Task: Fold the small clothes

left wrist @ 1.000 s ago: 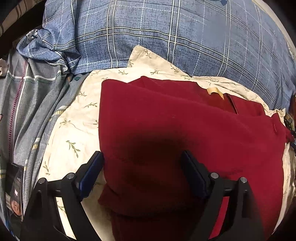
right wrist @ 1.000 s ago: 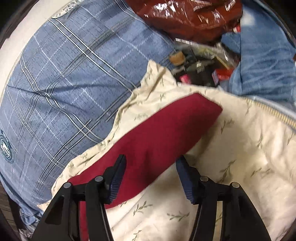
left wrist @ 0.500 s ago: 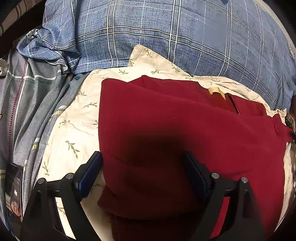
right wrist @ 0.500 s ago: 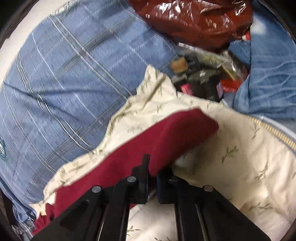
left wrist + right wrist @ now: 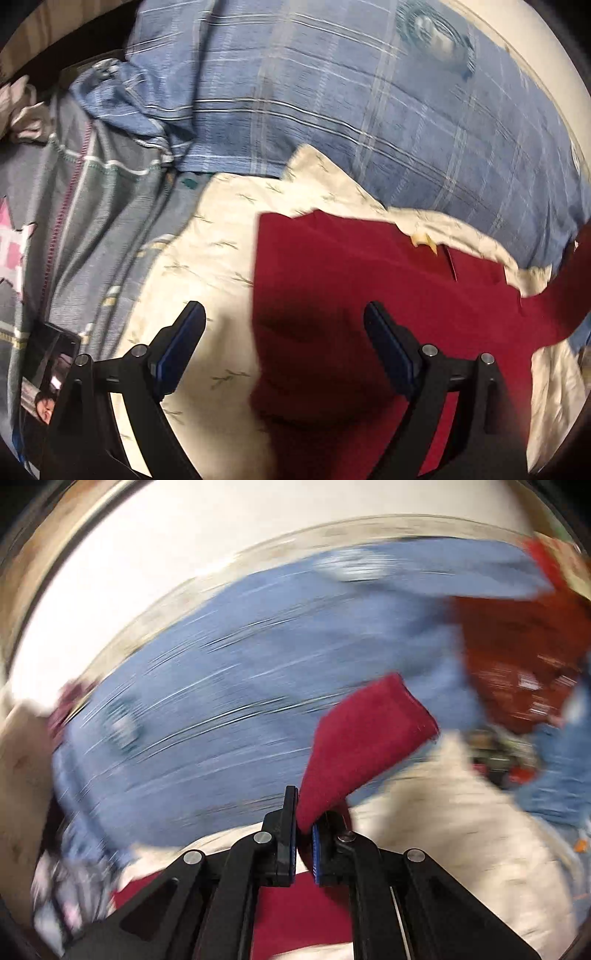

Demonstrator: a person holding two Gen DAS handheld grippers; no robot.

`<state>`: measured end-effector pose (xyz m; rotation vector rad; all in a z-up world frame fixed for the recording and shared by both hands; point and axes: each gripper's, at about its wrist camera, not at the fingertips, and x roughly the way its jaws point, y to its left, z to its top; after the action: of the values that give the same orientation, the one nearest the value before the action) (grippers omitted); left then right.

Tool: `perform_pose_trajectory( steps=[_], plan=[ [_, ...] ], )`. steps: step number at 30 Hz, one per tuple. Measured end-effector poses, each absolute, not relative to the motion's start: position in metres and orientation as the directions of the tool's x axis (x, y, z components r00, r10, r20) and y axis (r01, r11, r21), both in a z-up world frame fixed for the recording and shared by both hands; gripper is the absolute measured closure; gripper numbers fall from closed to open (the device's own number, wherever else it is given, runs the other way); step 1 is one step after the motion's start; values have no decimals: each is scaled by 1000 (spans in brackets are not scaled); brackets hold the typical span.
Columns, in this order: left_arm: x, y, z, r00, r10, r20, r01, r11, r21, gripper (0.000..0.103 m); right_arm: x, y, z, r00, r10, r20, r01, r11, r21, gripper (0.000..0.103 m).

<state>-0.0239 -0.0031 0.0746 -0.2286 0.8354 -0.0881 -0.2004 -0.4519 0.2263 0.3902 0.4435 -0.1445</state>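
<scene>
Your dark red garment (image 5: 369, 295) lies spread on the cream leaf-print cloth (image 5: 207, 266), which serves as the landmark here. One narrow end of the garment (image 5: 362, 746) is pinched in your right hand-held gripper (image 5: 303, 834): its blue pads are pressed together on the fabric, and that end stands up off the cream cloth (image 5: 461, 830) while the rest trails down beneath the gripper. In the left wrist view the same raised strip runs up toward the right edge.

Your left hand-held gripper (image 5: 284, 347) holds nothing and its jaws stand wide. One finger hangs over the cream cloth just left of the garment's edge, the other over the red fabric. Whether they touch the cloth cannot be told.

Beyond the far edge of the cream cloth lies a blue plaid pillow (image 5: 369, 122), pressed up against it. To the left of the cloth a grey striped blanket (image 5: 85, 206) is bunched, with a dark printed packet (image 5: 44, 373) at its near end. In the right wrist view, past the cloth's far right corner, sit a shiny reddish-brown plastic bag (image 5: 517, 657), a clutter of small dark items (image 5: 502, 753) too blurred to name, and blue denim (image 5: 561, 775). That view is heavily smeared.
</scene>
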Motion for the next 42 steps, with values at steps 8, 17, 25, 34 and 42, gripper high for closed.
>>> perform_pose_trajectory(
  steps=[8, 17, 25, 34, 42],
  plan=[
    [-18, 27, 78, 685, -171, -708, -70, 952, -297, 15, -100, -245, 137, 773, 356, -526, -163, 912, 377, 95],
    [-19, 17, 82, 682, -315, -660, 27, 913, -408, 15, -120, -212, 78, 608, 357, -709, -214, 934, 286, 46],
    [-3, -42, 75, 630, -374, -680, 165, 921, -354, 15, -175, -321, 102, 782, 147, -606, 26, 963, 267, 36],
    [-3, -64, 79, 633, -338, -697, 228, 941, -250, 100, -176, -389, 86, 795, 87, -600, 200, 897, 395, 34],
    [-8, -27, 85, 647, -330, -688, 168, 941, -294, 101, -168, -374, 84, 791, 72, -608, 166, 930, 327, 35]
  ],
)
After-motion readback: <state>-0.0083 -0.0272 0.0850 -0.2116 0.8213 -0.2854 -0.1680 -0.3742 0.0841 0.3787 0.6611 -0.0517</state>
